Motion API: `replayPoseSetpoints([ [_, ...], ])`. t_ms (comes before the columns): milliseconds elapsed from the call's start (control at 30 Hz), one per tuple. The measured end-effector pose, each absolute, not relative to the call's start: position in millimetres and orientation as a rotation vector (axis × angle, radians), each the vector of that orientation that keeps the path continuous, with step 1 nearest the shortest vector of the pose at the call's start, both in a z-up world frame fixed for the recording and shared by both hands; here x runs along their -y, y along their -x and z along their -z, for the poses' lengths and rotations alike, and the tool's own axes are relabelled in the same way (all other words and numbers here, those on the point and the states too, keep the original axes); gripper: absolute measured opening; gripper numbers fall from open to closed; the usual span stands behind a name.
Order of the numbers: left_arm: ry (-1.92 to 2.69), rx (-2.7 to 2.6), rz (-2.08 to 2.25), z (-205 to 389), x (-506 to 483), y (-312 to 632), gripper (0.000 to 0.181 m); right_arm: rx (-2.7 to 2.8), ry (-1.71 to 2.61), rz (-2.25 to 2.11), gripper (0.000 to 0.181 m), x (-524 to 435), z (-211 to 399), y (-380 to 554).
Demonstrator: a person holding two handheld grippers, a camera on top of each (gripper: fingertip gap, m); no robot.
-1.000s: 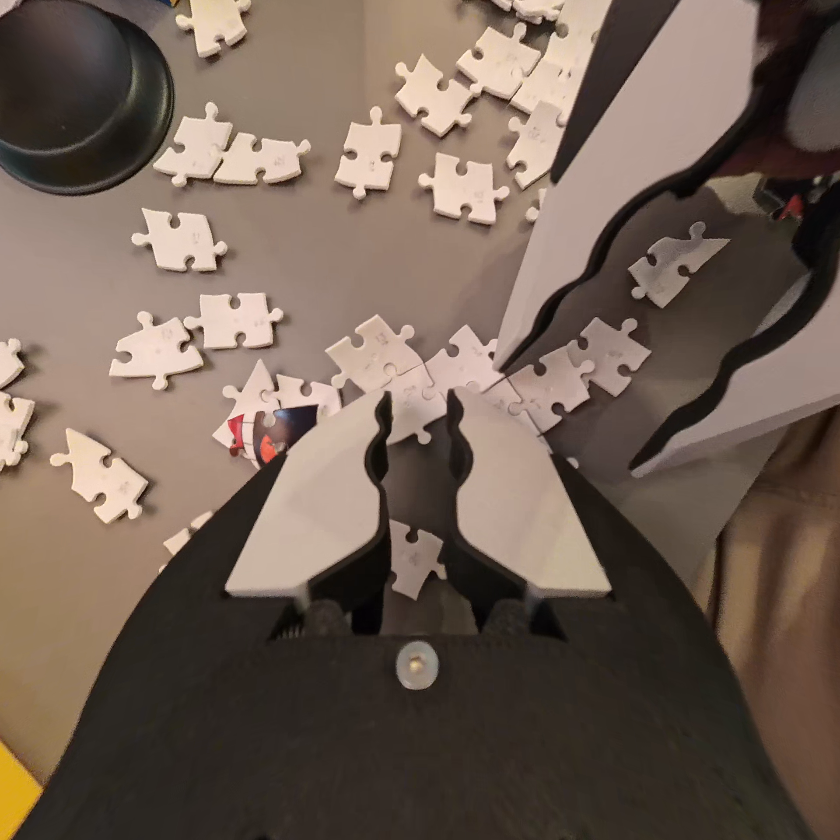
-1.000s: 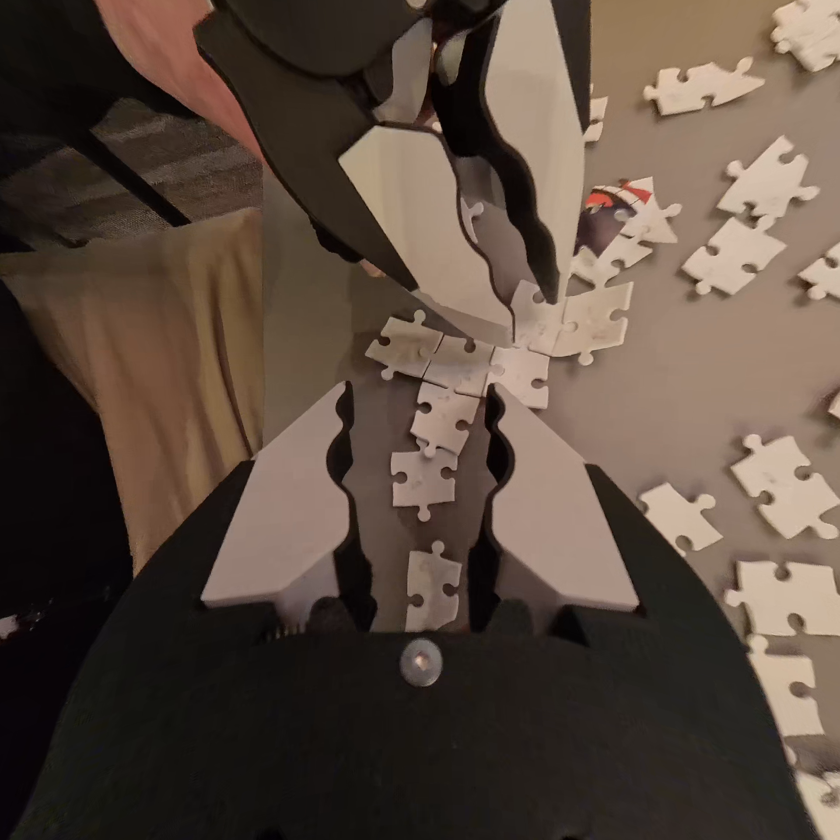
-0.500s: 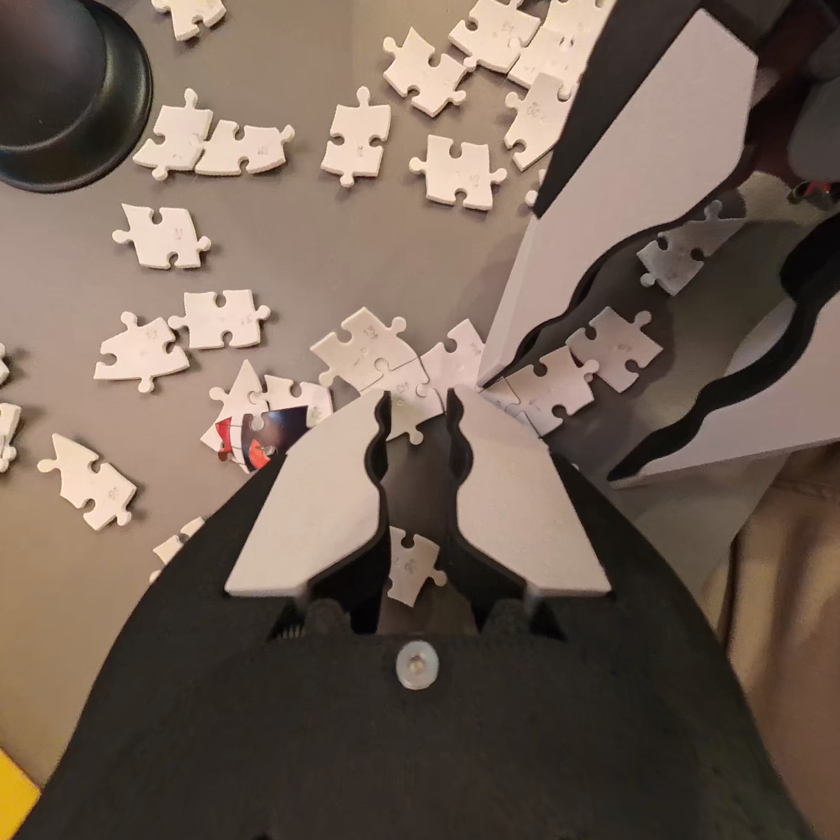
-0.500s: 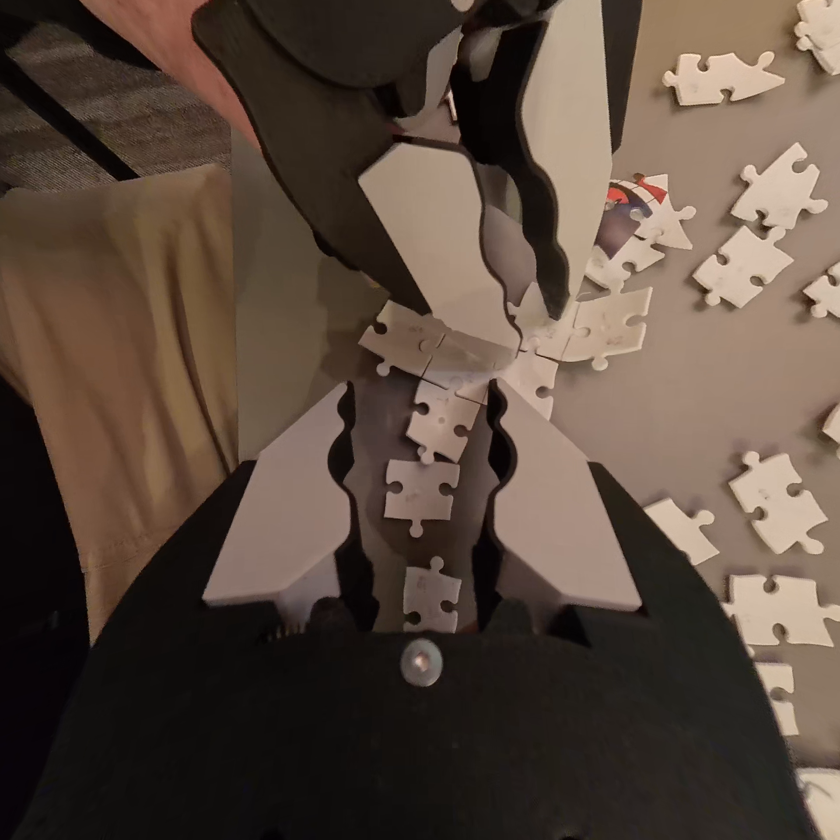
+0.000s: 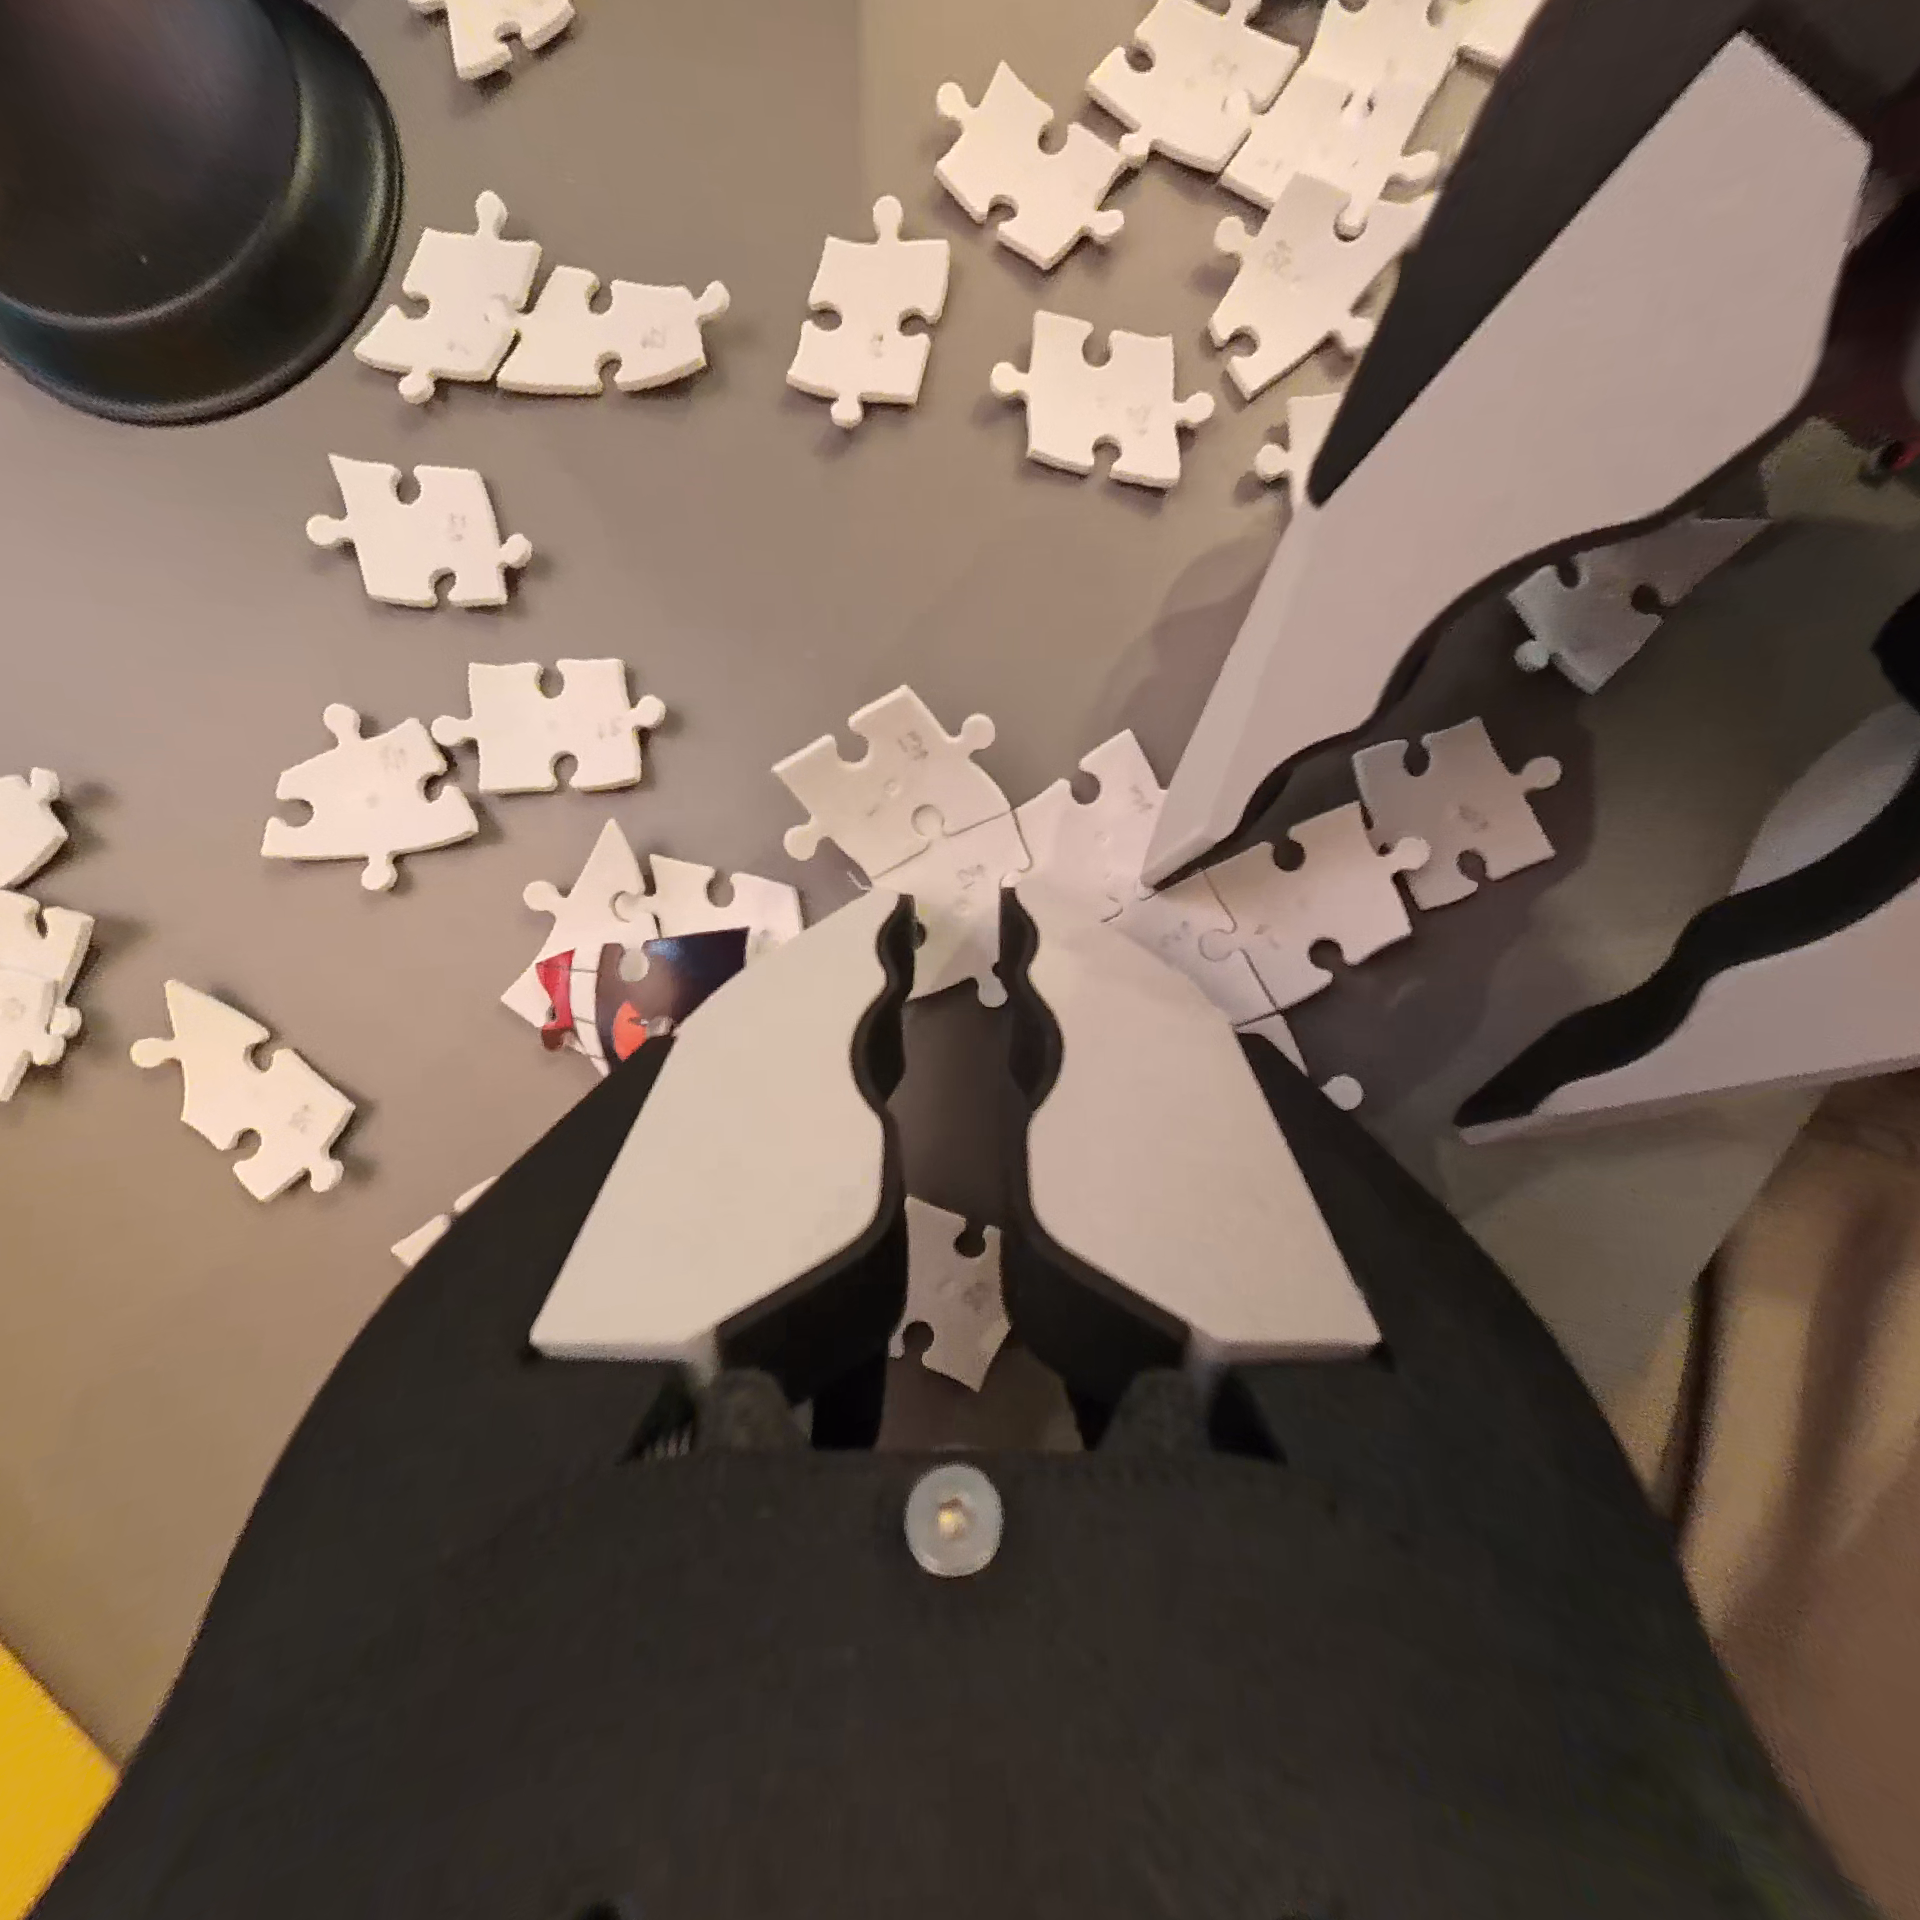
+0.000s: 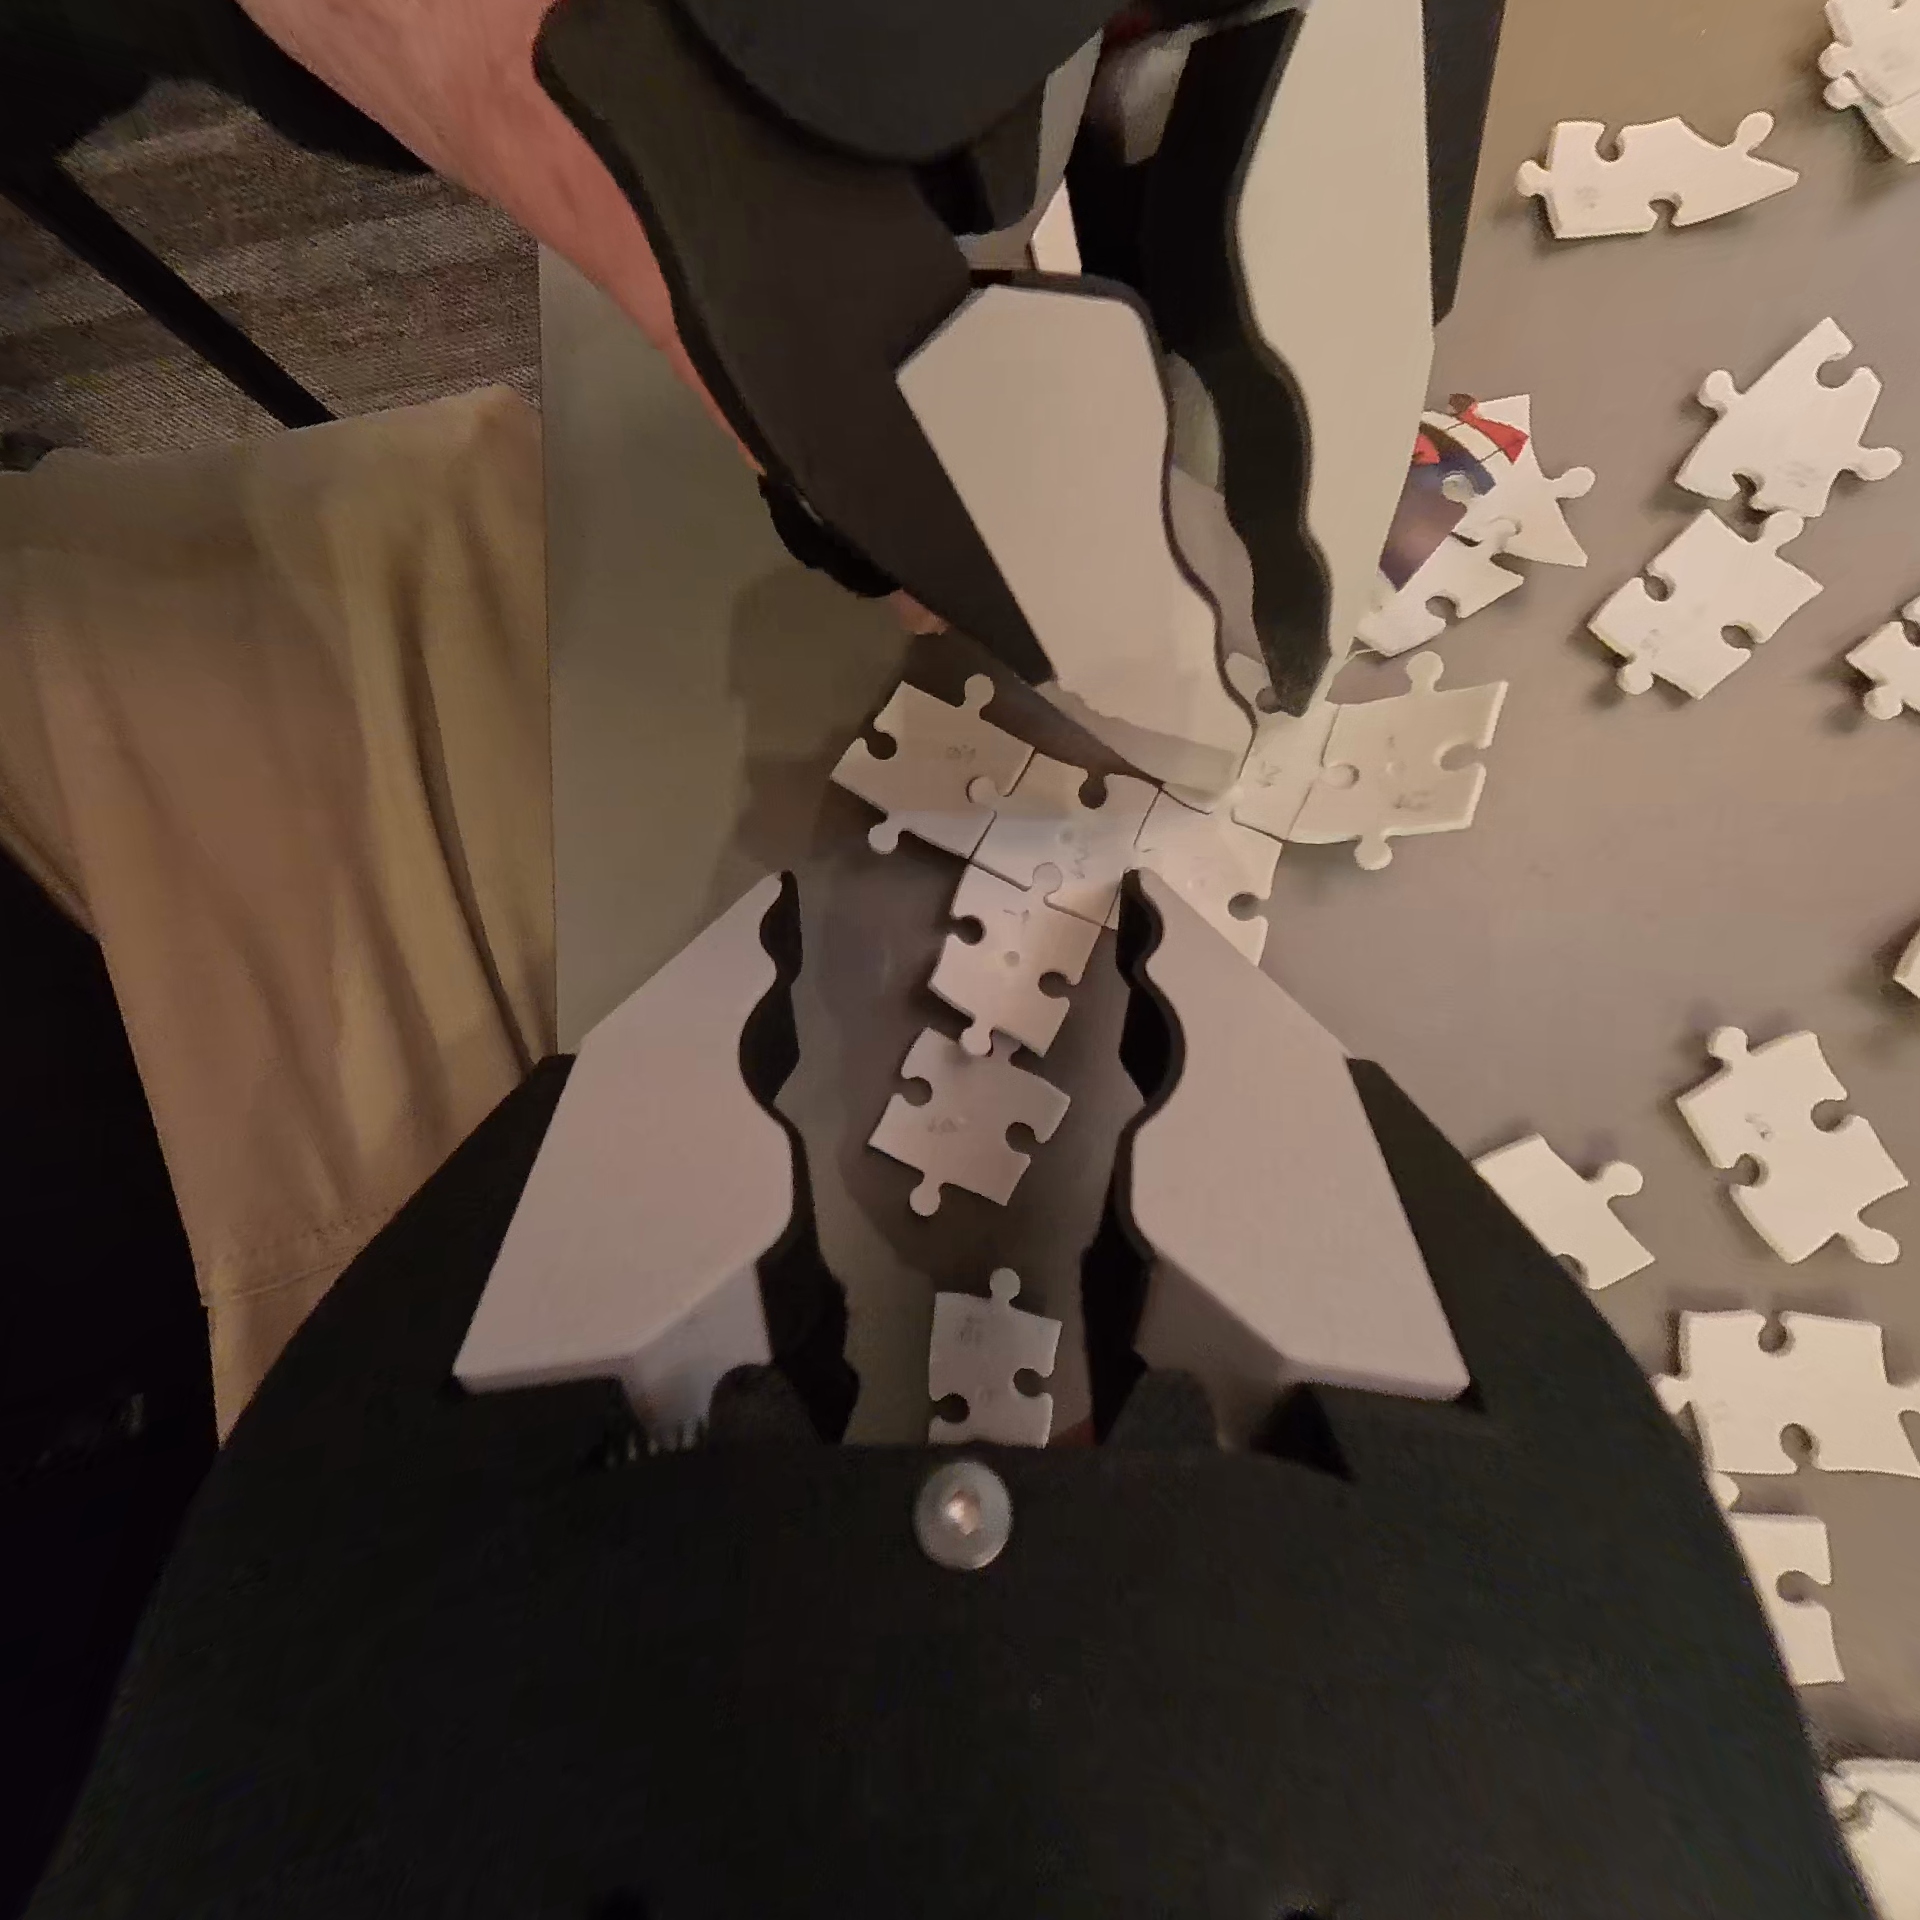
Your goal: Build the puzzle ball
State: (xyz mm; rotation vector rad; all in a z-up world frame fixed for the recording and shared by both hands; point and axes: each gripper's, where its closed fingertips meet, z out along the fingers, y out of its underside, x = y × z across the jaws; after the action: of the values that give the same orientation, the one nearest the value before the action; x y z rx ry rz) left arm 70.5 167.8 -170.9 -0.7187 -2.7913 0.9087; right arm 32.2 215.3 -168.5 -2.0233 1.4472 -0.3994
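Note:
A joined cluster of white puzzle pieces (image 5: 1081, 831) lies blank side up on the grey table (image 5: 727, 582); it also shows in the right wrist view (image 6: 1070, 842). My left gripper (image 5: 956, 914) has only a narrow gap between its jaws, its tips rest on the cluster, and it holds nothing; it enters the right wrist view from above (image 6: 1247, 738). My right gripper (image 6: 956, 894) is open wide and empty. It straddles a chain of pieces (image 6: 1013, 966) that runs off the cluster. One of its tips touches the cluster, seen in the left wrist view (image 5: 1309, 1008).
Several loose white pieces (image 5: 873, 312) are scattered over the table, more to the right (image 6: 1787, 1143). One piece lies printed side up (image 5: 665, 977). A black round object (image 5: 156, 187) stands far left. Beige cloth (image 6: 260, 727) hangs past the table edge.
Both grippers have moved in closer over the joined cluster. The chain of pieces between the right jaws has skewed a little. The left jaws' gap has narrowed slightly.

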Motion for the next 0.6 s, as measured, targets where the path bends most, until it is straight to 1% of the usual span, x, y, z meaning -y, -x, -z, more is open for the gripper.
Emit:
replayPoseSetpoints([
  [200, 0.876, 2.861, -0.886, 172, -171, -65, 0.002, -1.446, 2.021, 0.384, 0.062, -216, 167, -32],
  [333, 0.929, 2.868, -0.868, 173, -173, -62, 0.001, -1.445, 1.998, 0.374, 0.062, -217, 167, -32],
  [533, 0.898, 2.857, -0.85, 173, -172, -61, 0.0, -1.464, 1.91, 0.293, 0.066, -213, 156, -28],
  [567, 0.841, 2.834, -0.844, 172, -173, -60, 0.001, -1.46, 1.88, 0.309, 0.066, -210, 149, -27],
  [600, 0.792, 2.807, -0.83, 172, -174, -60, 0.009, -1.455, 1.841, 0.336, 0.066, -206, 139, -27],
])
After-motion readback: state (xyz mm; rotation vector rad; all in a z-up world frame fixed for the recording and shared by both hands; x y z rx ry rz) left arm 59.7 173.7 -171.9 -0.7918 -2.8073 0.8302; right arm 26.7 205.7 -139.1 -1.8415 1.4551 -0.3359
